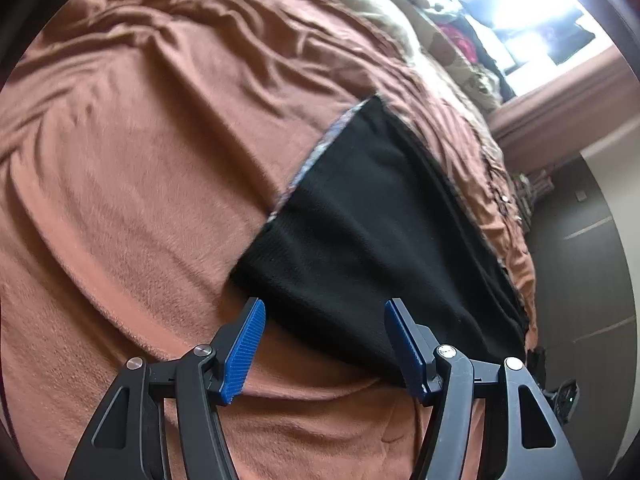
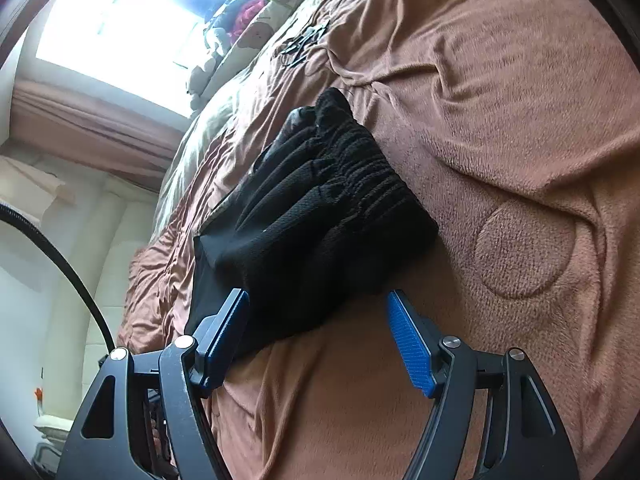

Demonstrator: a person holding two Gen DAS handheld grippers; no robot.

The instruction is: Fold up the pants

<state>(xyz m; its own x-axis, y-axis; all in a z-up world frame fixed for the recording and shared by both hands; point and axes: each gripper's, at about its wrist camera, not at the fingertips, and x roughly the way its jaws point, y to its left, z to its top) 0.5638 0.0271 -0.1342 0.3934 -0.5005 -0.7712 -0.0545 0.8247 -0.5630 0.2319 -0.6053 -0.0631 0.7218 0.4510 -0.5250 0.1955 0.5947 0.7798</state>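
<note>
Black pants (image 1: 372,248) lay on the brown blanket (image 1: 140,200), just ahead of our tools | left gripper (image 1: 324,320) wide, holding nothing | right gripper (image 2: 318,312) wide, holding nothing | step: reaching for near edge | next: pinch cloth, then fold.

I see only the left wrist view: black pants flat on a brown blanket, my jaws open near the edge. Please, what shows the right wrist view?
Observer: The right gripper is open too, nothing between its pads.
Operator: Which part of the pants is in front of it?
Observer: The gathered elastic waistband, bunched up, not flat.
Operator: Anything else on the brown blanket there?
Observer: A round stitched patch beside the black pants, to their right.
</note>
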